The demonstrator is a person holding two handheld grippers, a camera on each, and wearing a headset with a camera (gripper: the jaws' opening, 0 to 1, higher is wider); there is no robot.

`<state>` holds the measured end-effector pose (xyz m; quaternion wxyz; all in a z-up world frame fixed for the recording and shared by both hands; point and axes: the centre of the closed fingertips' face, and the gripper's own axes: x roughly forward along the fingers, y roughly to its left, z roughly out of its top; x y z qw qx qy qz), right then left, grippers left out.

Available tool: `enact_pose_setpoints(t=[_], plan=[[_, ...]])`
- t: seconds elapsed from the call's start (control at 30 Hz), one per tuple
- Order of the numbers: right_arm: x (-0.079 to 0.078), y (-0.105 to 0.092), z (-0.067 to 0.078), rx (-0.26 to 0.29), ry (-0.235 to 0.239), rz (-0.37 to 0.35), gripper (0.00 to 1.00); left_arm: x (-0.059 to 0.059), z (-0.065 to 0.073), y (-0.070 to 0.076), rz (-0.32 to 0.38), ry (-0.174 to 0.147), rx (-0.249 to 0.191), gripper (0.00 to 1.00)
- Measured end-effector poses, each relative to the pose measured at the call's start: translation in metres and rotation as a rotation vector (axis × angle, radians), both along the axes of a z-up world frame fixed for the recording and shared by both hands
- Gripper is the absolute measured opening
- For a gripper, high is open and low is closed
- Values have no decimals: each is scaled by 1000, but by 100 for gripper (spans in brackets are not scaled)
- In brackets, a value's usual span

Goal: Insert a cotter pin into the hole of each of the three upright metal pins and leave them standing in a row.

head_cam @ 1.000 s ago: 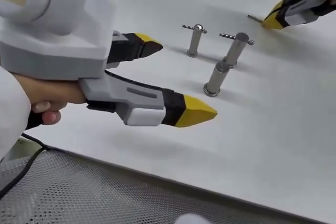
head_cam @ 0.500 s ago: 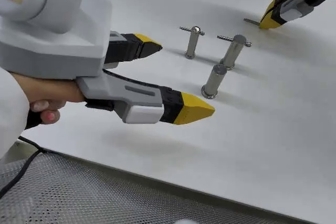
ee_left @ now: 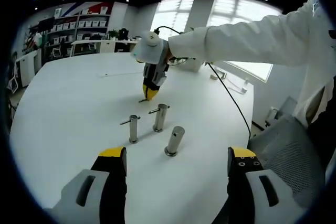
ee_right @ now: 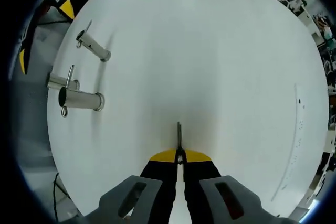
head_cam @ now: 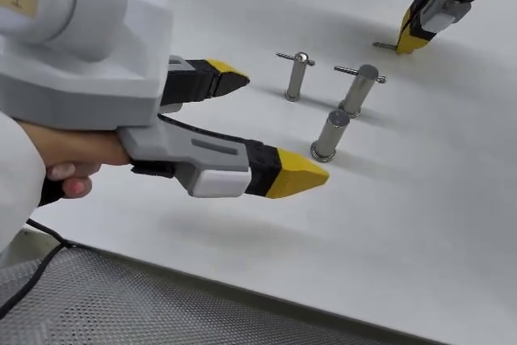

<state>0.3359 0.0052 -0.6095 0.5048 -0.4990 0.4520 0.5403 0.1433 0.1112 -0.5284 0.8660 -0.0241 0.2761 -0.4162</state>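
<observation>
Three upright metal pins stand on the white table (head_cam: 420,224). The far pin (head_cam: 297,74) and the right pin (head_cam: 358,89) each carry a cotter pin through the head. The near pin (head_cam: 329,135) has a bare top. My left gripper (head_cam: 271,131) is open, just left of the near pin and empty; in its own view its jaws (ee_left: 177,161) frame the near pin (ee_left: 173,140). My right gripper (head_cam: 410,40) is shut on a loose cotter pin (head_cam: 384,44) with its tip at the table, beyond the row. The cotter pin (ee_right: 179,132) sticks out past the shut tips (ee_right: 180,157).
A grey mesh chair seat (head_cam: 121,305) lies below the table's near edge, with a black cable (head_cam: 32,280) across it. In the left gripper view a cable (ee_left: 226,93) trails over the table behind the right gripper (ee_left: 150,88). Shelves and windows are far off.
The right gripper has tilted steeper over the cotter pin it holds, tip still at the table. The left gripper has stayed open beside the pins. The head camera shifted slightly.
</observation>
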Motion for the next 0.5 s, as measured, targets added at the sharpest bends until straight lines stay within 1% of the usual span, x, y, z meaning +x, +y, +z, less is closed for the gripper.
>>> enact_pose_setpoints(t=[0.07,0.13,0.27,0.43,0.5], plan=[[10,1,-2,-4,13,-5,0,0,1,0,0,-2,-1,77],[13,1,-4,-5,13,-5,0,1,2,-1,-1,-6,-7,76],[14,0,-5,4,15,-17,0,2,3,-2,-2,-11,-6,75],[12,-1,-4,-8,-4,10,0,2,5,-3,-6,-13,-4,75],[11,-1,-4,-9,-12,16,0,2,4,-3,-4,-9,-4,75]])
